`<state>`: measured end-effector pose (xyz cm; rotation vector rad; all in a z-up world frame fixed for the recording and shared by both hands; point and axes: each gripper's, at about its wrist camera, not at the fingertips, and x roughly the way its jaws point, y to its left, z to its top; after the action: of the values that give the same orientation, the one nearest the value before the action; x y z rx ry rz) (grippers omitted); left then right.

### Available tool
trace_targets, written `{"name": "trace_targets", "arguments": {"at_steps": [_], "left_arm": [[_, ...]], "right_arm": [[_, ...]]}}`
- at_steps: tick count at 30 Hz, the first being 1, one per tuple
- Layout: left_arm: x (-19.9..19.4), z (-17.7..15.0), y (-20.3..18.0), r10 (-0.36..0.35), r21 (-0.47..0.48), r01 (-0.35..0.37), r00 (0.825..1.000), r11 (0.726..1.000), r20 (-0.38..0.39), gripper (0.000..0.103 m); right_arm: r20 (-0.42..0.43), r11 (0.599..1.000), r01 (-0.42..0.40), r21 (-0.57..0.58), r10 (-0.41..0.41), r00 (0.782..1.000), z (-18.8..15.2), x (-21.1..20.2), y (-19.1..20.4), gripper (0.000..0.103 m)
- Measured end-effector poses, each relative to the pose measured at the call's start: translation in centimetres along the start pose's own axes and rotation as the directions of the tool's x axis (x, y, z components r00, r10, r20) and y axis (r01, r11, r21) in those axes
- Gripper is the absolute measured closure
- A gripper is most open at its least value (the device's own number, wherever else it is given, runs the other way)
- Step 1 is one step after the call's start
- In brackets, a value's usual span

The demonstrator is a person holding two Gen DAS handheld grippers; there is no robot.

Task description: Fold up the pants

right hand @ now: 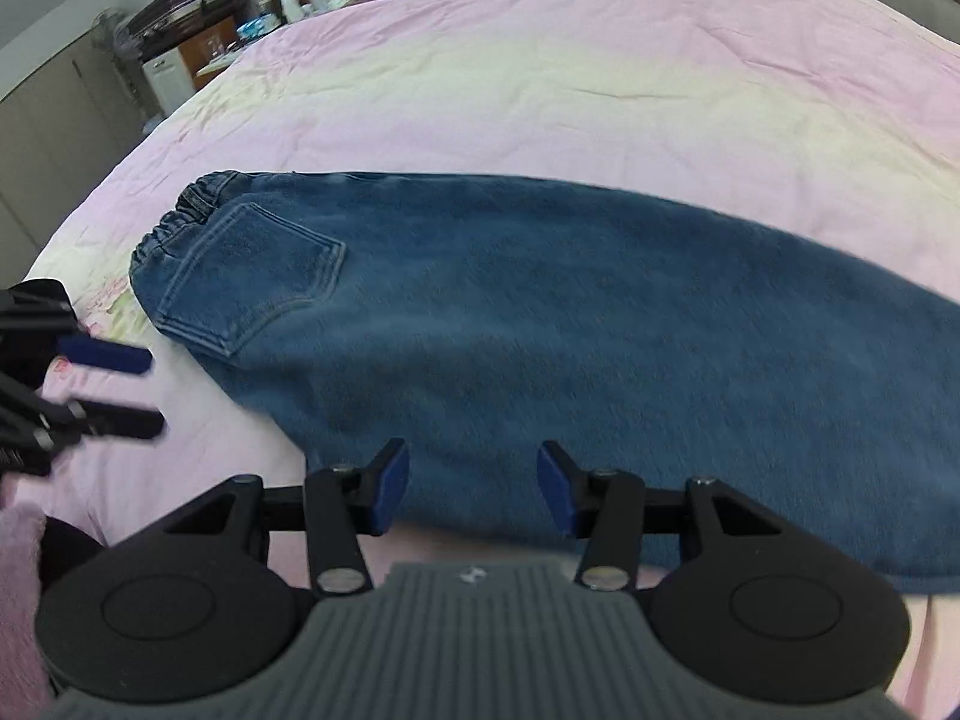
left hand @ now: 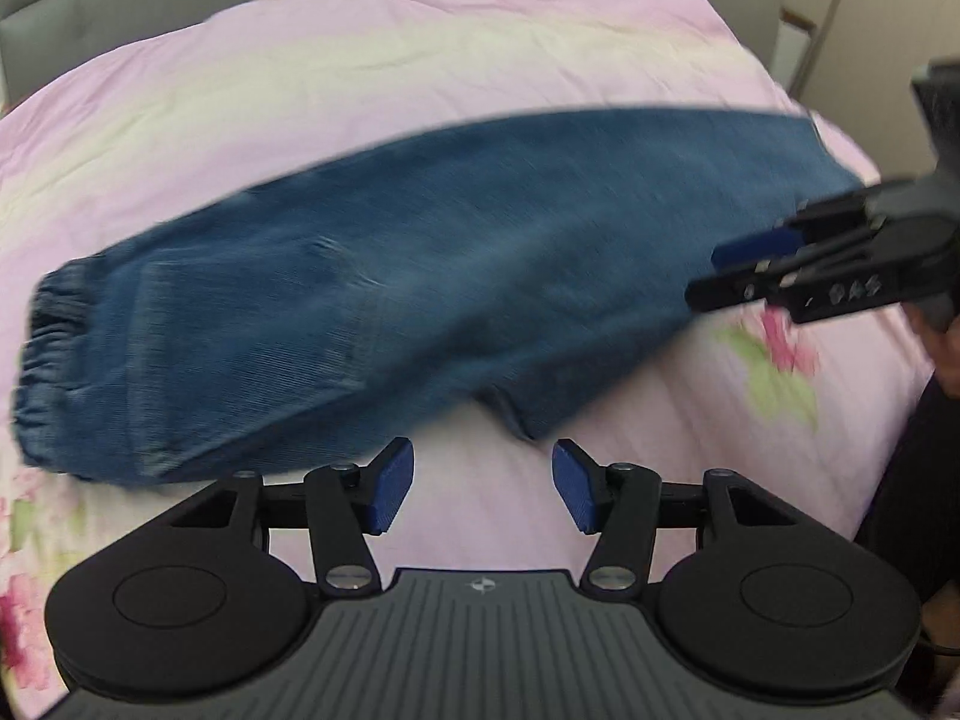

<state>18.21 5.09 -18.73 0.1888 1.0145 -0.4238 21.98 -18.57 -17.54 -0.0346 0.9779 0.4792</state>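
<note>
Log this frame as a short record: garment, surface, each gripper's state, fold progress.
garment: blue jeans, lying flat, one leg stacked on the other, elastic waistband at the far left in the right wrist view
surface: pink bedspread
left gripper: open, empty, just off the jeans' near edge
right gripper: open, empty, over the denim
fold progress: halved lengthwise; not yet folded across

My left gripper [left hand: 483,483] hangs open over pink bedspread [left hand: 360,60]; folded jeans [left hand: 420,276] beyond; right gripper [left hand: 729,276] alongside.
</note>
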Motion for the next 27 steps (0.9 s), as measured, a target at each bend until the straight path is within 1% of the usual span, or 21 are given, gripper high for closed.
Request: {"name": "trace_targets", "arguments": {"at_steps": [2,4,6,7,8,9,11,12,13,14,17,19,21,23,25,27], "left_arm": [[2.3,-0.5,-1.9,0.035,0.029,-0.034,0.999,0.999,-0.026,0.04],[4.1,-0.1,-3.4,0.084,0.049,-0.081,0.994,0.996,-0.068,0.04],[5.0,0.3,-4.6,0.145,0.066,-0.141,0.988,0.988,-0.047,0.039],[5.6,0.7,-5.0,0.188,0.062,-0.185,0.981,0.981,-0.043,0.038],[6.4,1.0,-5.2,0.225,0.053,-0.222,0.973,0.974,-0.057,0.038],[7.2,1.2,-5.2,0.251,0.036,-0.249,0.965,0.968,-0.073,0.039],[8.1,1.4,-5.2,0.288,-0.007,-0.289,0.955,0.957,-0.064,0.04],[8.2,1.4,-5.0,0.298,-0.039,-0.3,0.953,0.953,-0.05,0.049],[8.2,1.4,-4.9,0.285,-0.072,-0.287,0.958,0.955,-0.034,0.055],[7.9,1.4,-4.7,0.261,-0.103,-0.262,0.965,0.96,-0.022,0.07],[6.6,1.6,-4.5,0.251,-0.182,-0.24,0.967,0.954,0.038,0.081],[5.2,2.1,-4.1,0.234,-0.233,-0.214,0.97,0.949,0.059,0.084],[3.9,2.8,-3.8,0.213,-0.265,-0.195,0.976,0.944,0.041,0.086],[3.1,3.3,-3.6,0.189,-0.275,-0.177,0.982,0.945,0.017,0.088],[3.6,3.1,-2.5,0.139,-0.3,-0.14,0.99,0.944,-0.027,0.088],[5.5,2.2,-1.2,0.073,-0.336,-0.098,0.994,0.937,-0.087,0.088]], "right_arm": [[0.009,1.0,0.014,0.018,-0.014,1.0,-1.7,-0.6,-0.4,0.058],[0.015,0.999,0.023,0.032,-0.024,1.0,-3.3,-1.3,-1.0,0.058],[0.021,0.999,0.035,0.041,-0.036,0.999,-4.6,-2.0,-1.8,0.058],[0.022,0.998,0.038,0.046,-0.039,0.999,-5.2,-2.3,-2.2,0.058],[0.02,0.998,0.039,0.047,-0.04,0.999,-5.7,-2.6,-2.6,0.058],[0.021,0.998,0.04,0.049,-0.041,0.999,-6.1,-2.9,-2.9,0.058],[0.029,0.998,0.041,0.057,-0.043,0.999,-6.9,-3.4,-3.7,0.057],[0.03,0.997,0.042,0.062,-0.043,0.999,-7.2,-3.5,-4.1,0.056],[0.028,0.997,0.043,0.069,-0.045,0.999,-7.4,-3.5,-4.4,0.055],[0.026,0.996,0.044,0.073,-0.046,0.999,-7.6,-3.4,-4.7,0.055],[0.025,0.996,0.05,0.076,-0.052,0.998,-8.0,-3.4,-5.4,0.055],[0.029,0.997,0.048,0.068,-0.05,0.998,-8.1,-3.3,-5.4,0.055],[0.031,0.998,0.046,0.046,-0.048,0.998,-8.1,-3.2,-5.2,0.055],[0.039,0.999,0.044,0.017,-0.045,0.998,-8.0,-3.1,-4.7,0.055],[0.043,0.999,0.041,-0.006,-0.041,0.998,-7.8,-2.9,-4.4,0.055],[0.039,0.999,0.039,-0.021,-0.038,0.999,-7.7,-2.6,-4.2,0.055]]}}
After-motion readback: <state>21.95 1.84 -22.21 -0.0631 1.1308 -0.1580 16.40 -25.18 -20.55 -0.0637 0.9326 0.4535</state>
